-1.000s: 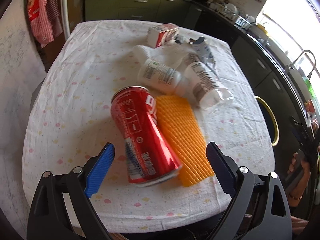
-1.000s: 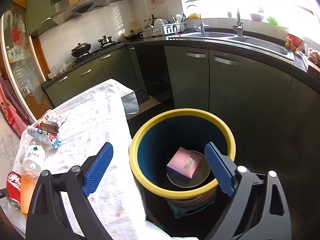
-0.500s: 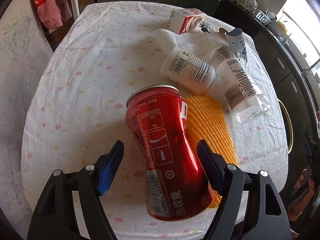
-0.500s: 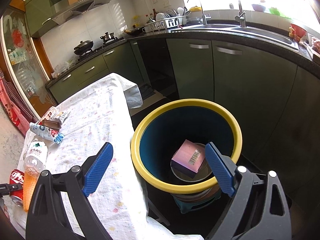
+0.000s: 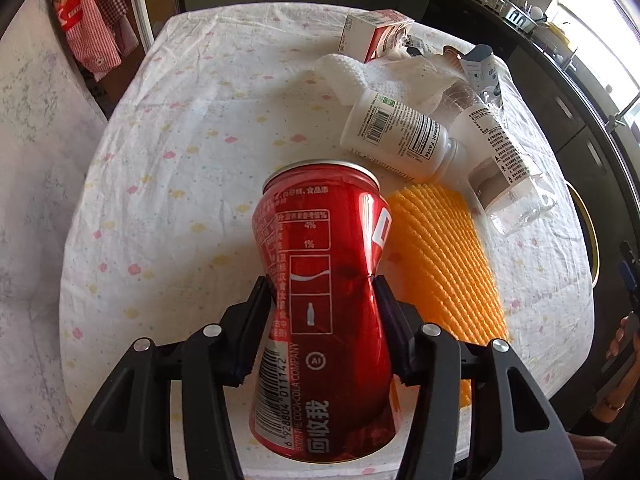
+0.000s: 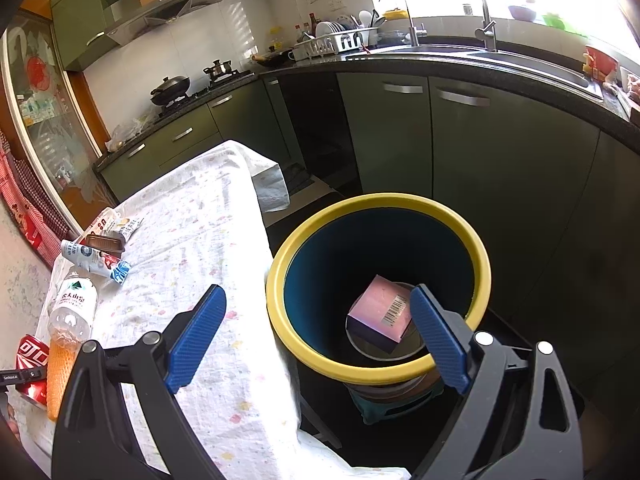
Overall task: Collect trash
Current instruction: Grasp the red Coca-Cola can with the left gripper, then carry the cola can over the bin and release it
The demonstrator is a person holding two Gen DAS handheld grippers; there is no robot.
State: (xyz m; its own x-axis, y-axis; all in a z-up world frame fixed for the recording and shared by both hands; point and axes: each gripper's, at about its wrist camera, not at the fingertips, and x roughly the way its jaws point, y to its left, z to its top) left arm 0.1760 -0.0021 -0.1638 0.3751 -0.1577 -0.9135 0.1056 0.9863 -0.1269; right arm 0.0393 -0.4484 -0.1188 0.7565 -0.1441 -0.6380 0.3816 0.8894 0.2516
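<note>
The left gripper (image 5: 322, 292) is closing on the dented red aluminium drink can (image 5: 320, 300) lying between its fingers, pads pressing its pinched waist; a ribbed orange foam sleeve (image 5: 444, 268) lies just right of it on the speckled white tablecloth (image 5: 180, 184). The right gripper (image 6: 316, 320) gapes wide and empty above the yellow-rimmed blue plastic bin (image 6: 376, 372), where a pink cardboard box (image 6: 380, 312) lies between its fingertips.

Can (image 5: 320, 280): glossy red metal, dented. Mat (image 5: 444, 264): ribbed orange plastic. Surface cloth (image 5: 180, 140): matt, wrinkled. Bin (image 6: 376, 372): smooth plastic.
</note>
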